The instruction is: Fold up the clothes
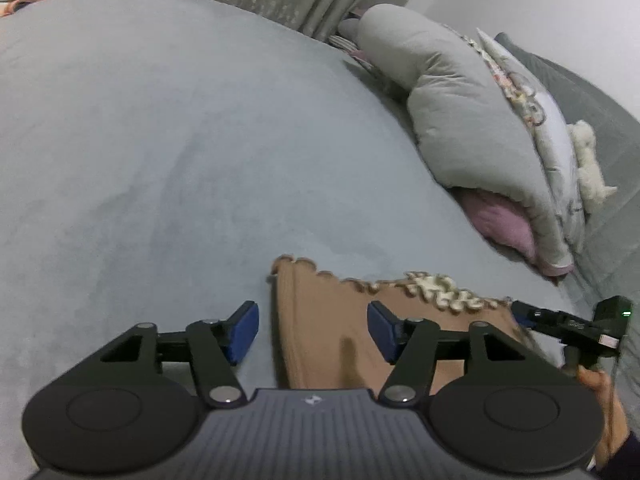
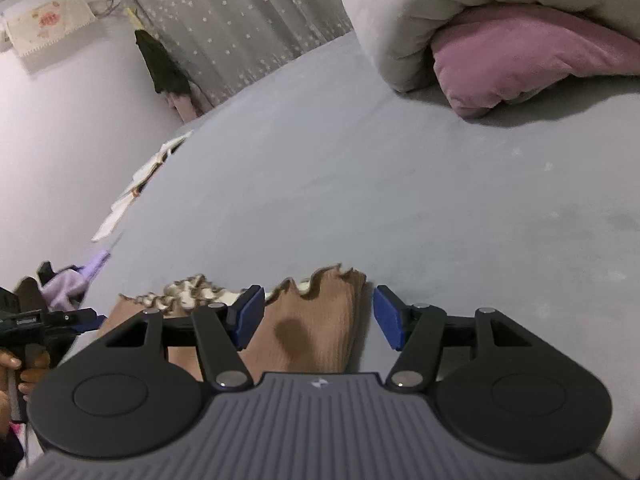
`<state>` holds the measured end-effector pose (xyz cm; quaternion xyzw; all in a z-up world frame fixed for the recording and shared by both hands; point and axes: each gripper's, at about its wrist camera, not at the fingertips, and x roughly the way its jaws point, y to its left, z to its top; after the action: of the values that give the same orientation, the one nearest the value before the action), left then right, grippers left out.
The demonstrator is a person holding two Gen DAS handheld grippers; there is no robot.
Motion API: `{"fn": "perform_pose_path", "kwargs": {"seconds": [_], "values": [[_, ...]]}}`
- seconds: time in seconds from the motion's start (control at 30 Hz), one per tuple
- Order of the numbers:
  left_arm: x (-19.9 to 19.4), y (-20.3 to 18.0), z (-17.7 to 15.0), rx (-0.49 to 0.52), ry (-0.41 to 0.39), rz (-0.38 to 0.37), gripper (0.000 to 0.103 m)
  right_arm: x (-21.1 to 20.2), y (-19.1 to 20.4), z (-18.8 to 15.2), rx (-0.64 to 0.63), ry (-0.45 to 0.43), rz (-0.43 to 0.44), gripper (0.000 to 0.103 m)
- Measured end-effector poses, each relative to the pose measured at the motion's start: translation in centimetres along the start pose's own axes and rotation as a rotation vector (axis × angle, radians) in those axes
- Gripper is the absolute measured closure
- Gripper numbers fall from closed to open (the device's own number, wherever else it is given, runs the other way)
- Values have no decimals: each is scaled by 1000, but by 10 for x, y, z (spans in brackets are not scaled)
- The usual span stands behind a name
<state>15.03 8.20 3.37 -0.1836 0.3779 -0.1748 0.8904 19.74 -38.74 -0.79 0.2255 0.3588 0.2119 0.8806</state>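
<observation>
- The left gripper (image 1: 313, 330) stood wide open and held nothing. Its blue pads (image 1: 244, 332) straddled the left edge of a brown ribbed garment (image 1: 320, 320), one pad over the bare sheet and the other over the cloth.
- The right gripper (image 2: 319, 316) was likewise spread wide and empty. Its pads bracketed the right edge of the same garment (image 2: 312, 320), the right pad over the sheet just beside the cloth.
- Whether either set of pads touched the fabric could not be told from these views.
- The garment lay flat on the grey bed sheet (image 1: 160, 160), close to the near edge of the bed. Its far edge was a scalloped frill, with a cream ruffled trim (image 1: 440, 288) along the middle part.
- The visible part formed a compact, straight-sided strip, which suggested that at least one fold was already in place. The near part lay hidden under the gripper bodies, so the full outline could not be confirmed.
- Judged progress: middle to late stage. Remaining work probably consisted of a further fold or a final squaring of the edges; neither gripper had yet taken hold for it.
- Further out, a rolled grey quilt (image 1: 460, 120) with a pink lining (image 2: 520, 60) lay at the far right of the bed, well apart from the garment. A star-patterned curtain (image 2: 240, 20) hung behind the bed.
- Loose papers (image 2: 136, 184) lay along the left edge of the bed.
</observation>
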Motion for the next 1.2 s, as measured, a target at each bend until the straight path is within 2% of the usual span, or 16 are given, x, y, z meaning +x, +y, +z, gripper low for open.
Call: {"fn": "perform_pose_path", "kwargs": {"seconds": [0.03,0.07,0.13,0.27,0.3,0.33,0.4,0.43,0.47,0.5,0.67,0.93,1.0,1.1,1.17,1.2], "values": [[2,-2,-2,17,-5,-14,46,0,2,0,-5,-2,8,68],[3,-5,-5,33,-6,-20,49,0,2,0,-8,-6,12,72],[7,-10,-9,65,-2,-27,70,-3,2,0,-11,-16,14,75],[12,-7,-11,43,0,-26,72,-5,0,-1,-4,-25,41,75],[12,-4,-11,30,-2,-28,75,0,-4,0,13,-13,56,70],[14,-3,-11,19,-4,-21,84,3,-7,0,24,0,62,65],[18,-2,-10,19,-6,3,92,3,-2,-1,-5,-9,47,66],[16,-2,-10,23,-15,18,94,3,1,-1,-23,-16,38,69],[14,-3,-11,21,-26,27,95,2,4,-2,-42,-24,29,77],[12,-3,-11,11,-39,35,96,2,7,-2,-60,-31,20,94],[0,-6,-6,-49,-93,52,97,-8,24,1,-133,-78,-31,96],[-8,0,13,-100,-121,90,97,-10,37,28,-191,-104,-106,96],[-7,5,15,-110,-122,116,97,-3,36,32,-198,-92,-126,96],[-19,10,16,-115,-121,140,96,19,32,30,-225,-18,-180,96],[-29,12,17,-117,-120,156,94,36,28,22,-245,46,-224,95],[-34,14,18,-119,-120,165,93,39,27,13,-244,36,-230,95]]}}
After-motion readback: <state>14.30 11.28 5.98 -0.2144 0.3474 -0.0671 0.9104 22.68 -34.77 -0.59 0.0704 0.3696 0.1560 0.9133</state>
